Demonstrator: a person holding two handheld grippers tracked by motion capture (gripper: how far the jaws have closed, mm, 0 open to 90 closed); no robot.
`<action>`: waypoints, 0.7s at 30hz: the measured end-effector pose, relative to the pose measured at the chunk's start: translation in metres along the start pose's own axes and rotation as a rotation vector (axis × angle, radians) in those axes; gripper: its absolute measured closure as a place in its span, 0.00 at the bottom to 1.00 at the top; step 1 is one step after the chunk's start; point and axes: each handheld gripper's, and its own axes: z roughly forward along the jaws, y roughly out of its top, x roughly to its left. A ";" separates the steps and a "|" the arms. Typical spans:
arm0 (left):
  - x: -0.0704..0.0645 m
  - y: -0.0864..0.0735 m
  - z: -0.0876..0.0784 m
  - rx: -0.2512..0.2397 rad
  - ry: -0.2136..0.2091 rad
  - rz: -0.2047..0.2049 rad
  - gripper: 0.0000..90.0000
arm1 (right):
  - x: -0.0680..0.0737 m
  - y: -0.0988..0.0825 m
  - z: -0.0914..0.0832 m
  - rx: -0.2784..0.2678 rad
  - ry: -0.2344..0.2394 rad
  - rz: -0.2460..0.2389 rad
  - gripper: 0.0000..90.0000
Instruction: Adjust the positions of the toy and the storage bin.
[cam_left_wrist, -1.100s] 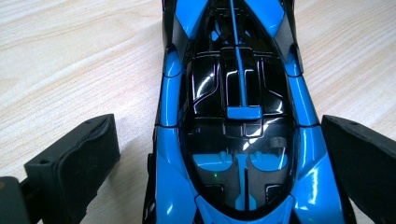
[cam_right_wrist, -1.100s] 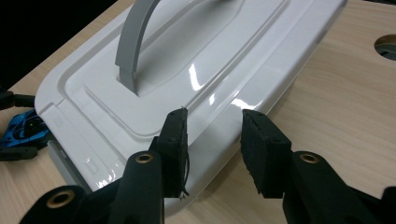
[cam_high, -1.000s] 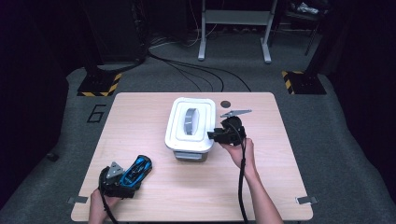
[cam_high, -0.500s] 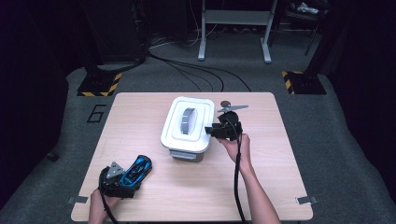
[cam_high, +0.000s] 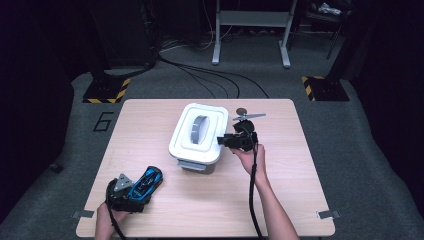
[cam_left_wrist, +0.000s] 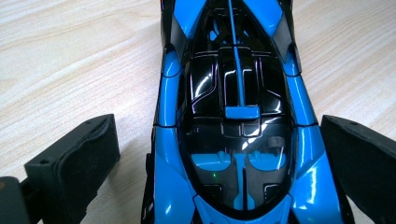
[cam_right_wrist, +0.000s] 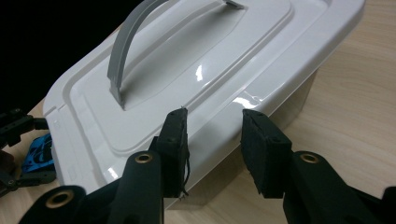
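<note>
A white plastic box (cam_high: 196, 150) with a grey-handled lid (cam_right_wrist: 187, 60) stands in the middle of the wooden table (cam_high: 300, 190). My right gripper (cam_high: 222, 140) reaches in from the right. Its jaws straddle the rim of the lid's right edge and are shut on it (cam_right_wrist: 212, 116). A blue and black toy car (cam_high: 146, 182) lies near the table's front left corner. My left gripper (cam_high: 136, 192) rests behind it, open. The car (cam_left_wrist: 233, 116) sits between the two pads, and bare table shows beside the left pad (cam_left_wrist: 79, 158).
A small dark round piece (cam_high: 241, 111) lies on the table behind the right gripper. Beyond the table, cables (cam_high: 210, 75) cross the grey floor, with two black-and-yellow striped bases (cam_high: 105, 92) and a metal frame's legs (cam_high: 250, 35).
My right gripper has edged a little to the left, onto the lid's edge. The left gripper and the car have stayed put.
</note>
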 end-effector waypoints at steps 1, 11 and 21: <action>0.000 0.000 0.000 0.000 -0.001 -0.002 0.00 | 0.002 0.000 0.001 -0.001 0.002 -0.007 0.68; 0.000 0.000 0.000 0.000 -0.003 -0.001 0.00 | 0.020 0.000 0.012 -0.001 0.028 -0.025 0.68; 0.000 0.000 -0.001 0.010 -0.009 -0.001 0.00 | 0.041 0.001 0.025 -0.004 0.048 -0.063 0.68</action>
